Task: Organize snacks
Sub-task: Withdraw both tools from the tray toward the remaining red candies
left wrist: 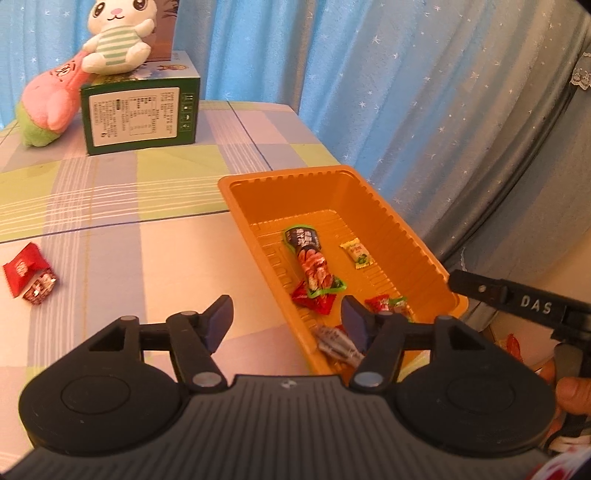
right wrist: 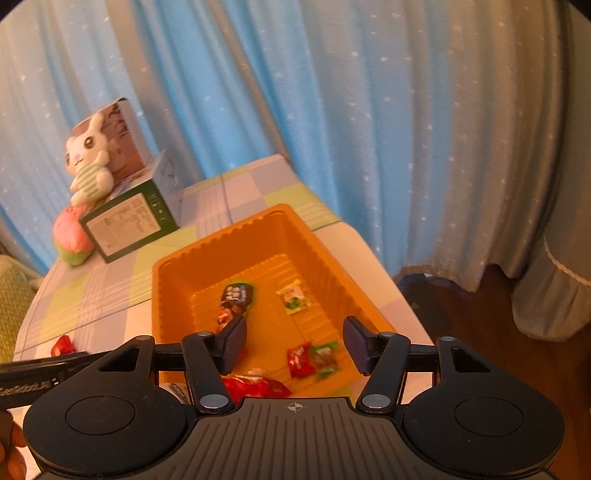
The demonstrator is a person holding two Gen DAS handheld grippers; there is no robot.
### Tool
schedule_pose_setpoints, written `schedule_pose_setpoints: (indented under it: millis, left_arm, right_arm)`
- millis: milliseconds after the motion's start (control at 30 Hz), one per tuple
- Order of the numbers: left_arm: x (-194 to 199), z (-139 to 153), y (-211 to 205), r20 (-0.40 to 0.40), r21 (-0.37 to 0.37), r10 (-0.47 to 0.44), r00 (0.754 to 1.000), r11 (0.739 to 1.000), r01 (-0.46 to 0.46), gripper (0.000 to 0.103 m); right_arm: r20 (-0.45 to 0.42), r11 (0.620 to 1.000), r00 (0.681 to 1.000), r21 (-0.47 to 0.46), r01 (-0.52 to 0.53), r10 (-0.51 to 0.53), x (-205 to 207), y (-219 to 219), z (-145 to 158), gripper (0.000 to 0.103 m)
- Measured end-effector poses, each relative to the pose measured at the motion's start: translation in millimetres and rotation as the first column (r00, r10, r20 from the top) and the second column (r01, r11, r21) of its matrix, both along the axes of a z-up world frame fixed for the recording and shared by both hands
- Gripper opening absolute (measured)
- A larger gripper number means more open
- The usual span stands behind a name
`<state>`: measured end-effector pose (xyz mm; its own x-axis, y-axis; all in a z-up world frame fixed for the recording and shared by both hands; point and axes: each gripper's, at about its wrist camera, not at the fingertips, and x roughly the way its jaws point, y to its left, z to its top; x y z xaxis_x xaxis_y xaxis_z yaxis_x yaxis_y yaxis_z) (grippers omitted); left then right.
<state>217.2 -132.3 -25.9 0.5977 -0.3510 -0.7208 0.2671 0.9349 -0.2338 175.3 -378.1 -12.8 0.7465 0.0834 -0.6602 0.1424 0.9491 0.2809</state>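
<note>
Left gripper (left wrist: 286, 321): jaws apart, nothing between the pads, held over the near left rim of the tray.
Right gripper (right wrist: 293, 343): jaws apart and empty, above the near end of the tray.
Orange tray (left wrist: 413, 236): on the desk's right edge, beside the blue curtain (left wrist: 388, 74).
In the tray: a long dark-and-green snack pack (left wrist: 310, 258), a small yellow-green sachet (left wrist: 357, 253), red and green wrapped sweets (right wrist: 312, 358), a silver packet (left wrist: 336, 341) at the near end.
Outside the tray: a red snack packet (left wrist: 27, 273) on the checked desk (left wrist: 129, 229), well left.
Far corner: a plush rabbit (left wrist: 118, 33) sitting on a green box (left wrist: 140, 114).
</note>
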Motion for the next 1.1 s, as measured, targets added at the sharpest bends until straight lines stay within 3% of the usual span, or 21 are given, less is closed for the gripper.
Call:
schedule_pose_setpoints:
  millis: [333,1100]
  left_arm:
    - [-39,14,26,0.017,0.02,0.044,0.999,0.999,-0.045,0.074]
    - [-114,43,106,0.066,0.054,0.148,0.987,0.987,-0.151,0.08]
  right_arm:
    - [-0.007,1.0,1.0,0.003,0.009,-0.009,-44,10,16,0.058]
    - [0.004,0.988,0.99,-0.069,-0.139,0.14,-93,99,43,0.058]
